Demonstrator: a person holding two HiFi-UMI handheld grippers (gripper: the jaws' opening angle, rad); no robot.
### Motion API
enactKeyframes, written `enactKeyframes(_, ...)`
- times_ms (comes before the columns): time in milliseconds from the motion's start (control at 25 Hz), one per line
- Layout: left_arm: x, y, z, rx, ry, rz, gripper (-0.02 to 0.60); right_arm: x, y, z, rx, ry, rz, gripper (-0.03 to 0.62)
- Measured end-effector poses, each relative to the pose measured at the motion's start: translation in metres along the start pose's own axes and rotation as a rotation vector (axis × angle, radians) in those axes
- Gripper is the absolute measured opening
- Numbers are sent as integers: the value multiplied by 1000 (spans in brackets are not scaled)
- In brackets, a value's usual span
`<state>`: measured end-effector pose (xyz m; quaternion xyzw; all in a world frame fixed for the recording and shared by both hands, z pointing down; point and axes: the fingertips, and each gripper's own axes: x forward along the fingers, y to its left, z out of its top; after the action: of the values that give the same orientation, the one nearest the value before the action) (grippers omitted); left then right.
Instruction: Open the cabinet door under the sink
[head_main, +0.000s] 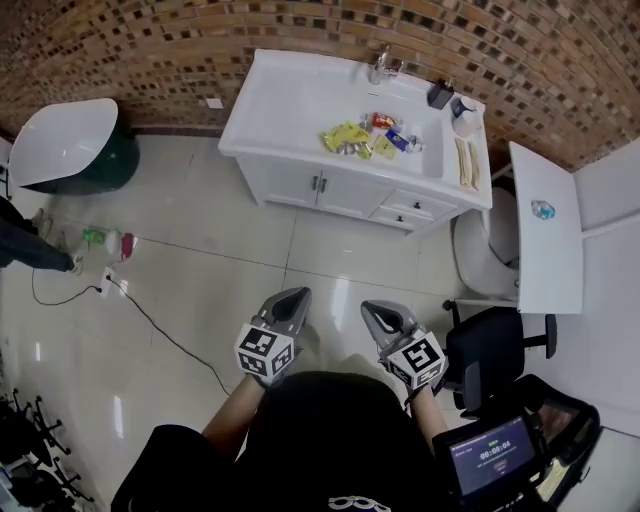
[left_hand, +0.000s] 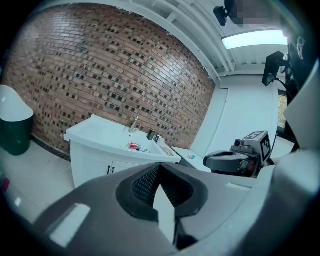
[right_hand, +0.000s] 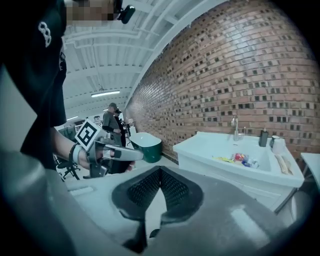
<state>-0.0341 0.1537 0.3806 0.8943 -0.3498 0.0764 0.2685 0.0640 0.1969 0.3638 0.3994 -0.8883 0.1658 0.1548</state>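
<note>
The person stands on the tiled floor (head_main: 250, 260), well back from the white vanity (head_main: 290, 100), which is set against the brick wall (head_main: 150, 50). The two cabinet doors (head_main: 295, 185) under the vanity's top are both closed, with their dark handles (head_main: 318, 184) side by side at the middle seam. Drawers (head_main: 410, 205) sit to the right of the doors.

The left gripper (head_main: 292, 298) and the right gripper (head_main: 380, 313) are held side by side, low in front of the person. They point toward the vanity and are well apart from it. In each gripper's own view the jaws meet at the tips with nothing between them, so both tools are closed and empty.

On the vanity top, coloured packets (head_main: 360, 138) lie in the basin, toward the right end. A tap (head_main: 382, 68) stands at the back edge. A dark bottle (head_main: 440, 95) and a white cup (head_main: 465, 120) stand near the back right corner. Pale sticks (head_main: 466, 165) lie along the right edge.

Left of the vanity, a green bin (head_main: 110, 165) with a white lid stands on the floor by the wall. A black cable (head_main: 160, 330) trails across the tiles. Right of the vanity is a white table (head_main: 545, 225), and a black chair (head_main: 495, 350) stands just beside its near end. A lit screen (head_main: 490, 455) shows at the head view's lower right corner.
</note>
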Motion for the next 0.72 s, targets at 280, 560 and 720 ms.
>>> enactKeyframes(280, 41, 102, 16, -2, 50, 49, 17, 85, -5, 20, -38, 30, 85, -9)
enactKeyframes(560, 111, 164, -9, 3, 138, 177, 20, 139, -64, 4, -66, 50, 109, -8)
enactKeyframes(720, 170, 195, -19, 9, 118, 239, 47, 157, -110, -11, -63, 44, 134, -8)
